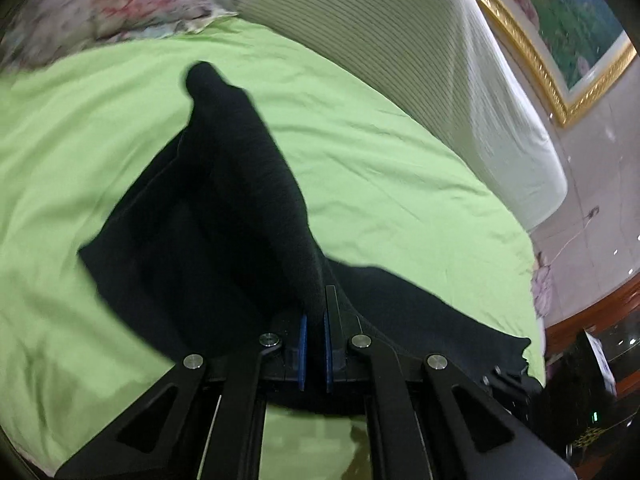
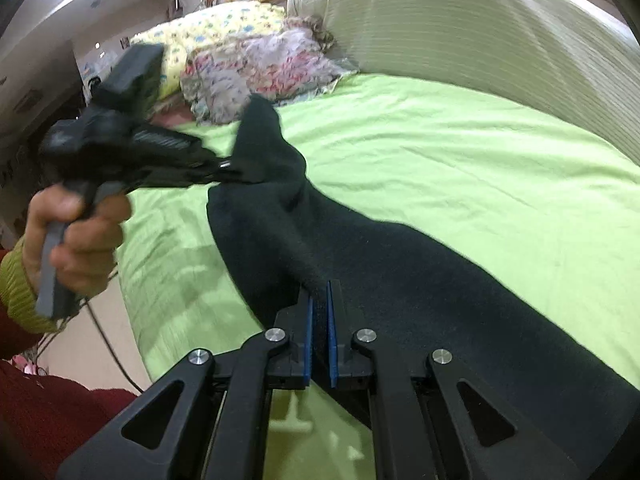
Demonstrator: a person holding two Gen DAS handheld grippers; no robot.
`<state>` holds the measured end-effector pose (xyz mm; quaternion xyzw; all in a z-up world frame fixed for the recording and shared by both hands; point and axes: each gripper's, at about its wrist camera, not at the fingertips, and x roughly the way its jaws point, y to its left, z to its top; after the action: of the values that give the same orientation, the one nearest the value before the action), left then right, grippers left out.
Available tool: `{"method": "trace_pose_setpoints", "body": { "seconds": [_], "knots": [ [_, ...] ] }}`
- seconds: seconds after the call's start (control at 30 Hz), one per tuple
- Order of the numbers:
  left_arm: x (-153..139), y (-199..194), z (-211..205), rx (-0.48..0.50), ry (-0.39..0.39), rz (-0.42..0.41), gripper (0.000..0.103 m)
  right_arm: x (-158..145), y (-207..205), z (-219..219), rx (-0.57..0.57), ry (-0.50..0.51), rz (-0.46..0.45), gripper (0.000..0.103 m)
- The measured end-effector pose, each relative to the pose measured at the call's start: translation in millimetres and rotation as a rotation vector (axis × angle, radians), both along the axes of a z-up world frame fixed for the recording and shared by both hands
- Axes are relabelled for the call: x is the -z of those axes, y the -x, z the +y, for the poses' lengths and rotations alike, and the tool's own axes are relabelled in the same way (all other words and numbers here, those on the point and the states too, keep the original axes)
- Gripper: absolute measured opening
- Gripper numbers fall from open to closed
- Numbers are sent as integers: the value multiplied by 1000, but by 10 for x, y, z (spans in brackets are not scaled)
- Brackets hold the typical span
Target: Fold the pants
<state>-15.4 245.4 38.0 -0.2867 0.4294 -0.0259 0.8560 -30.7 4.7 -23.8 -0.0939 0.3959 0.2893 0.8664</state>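
Item: black pants (image 2: 360, 248), soft knit, matte, no pattern visible; lying on a green bedsheet (image 2: 460, 168), partly lifted. Position: the garment runs as one long band from the near right of the right wrist view toward the far left, its long axis diagonal across the bed; the near stretch is wide and flat, the far end narrows and rises off the sheet. Holds: right gripper (image 2: 319, 308) has its blue pads pinched on the near edge of the cloth; left gripper (image 2: 224, 168), held in the person's left hand (image 2: 76, 236), is clamped on the raised far end. In the left wrist view the left gripper (image 1: 315, 320) has cloth bunched between its closed pads, with a ridge standing up ahead of it. Judgement: each claw has one end, so the fold turns on bringing the ends together along that axis. Surroundings: floral pillow (image 2: 264, 68), ribbed white headboard (image 2: 460, 28).
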Motion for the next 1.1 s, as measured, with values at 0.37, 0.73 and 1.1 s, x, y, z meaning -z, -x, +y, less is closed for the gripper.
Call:
{"method": "trace_pose_setpoints", "body": {
  "seconds": [0.37, 0.73, 1.1],
  "knots": [
    [580, 123, 151, 13, 70, 43, 10, 273, -45, 88, 5, 104, 54, 7],
    [618, 416, 734, -105, 122, 59, 51, 244, -84, -142, 49, 43, 137, 27],
    [829, 257, 1166, -240, 217, 121, 68, -25, -322, -314, 159, -80, 96, 43]
  ]
}}
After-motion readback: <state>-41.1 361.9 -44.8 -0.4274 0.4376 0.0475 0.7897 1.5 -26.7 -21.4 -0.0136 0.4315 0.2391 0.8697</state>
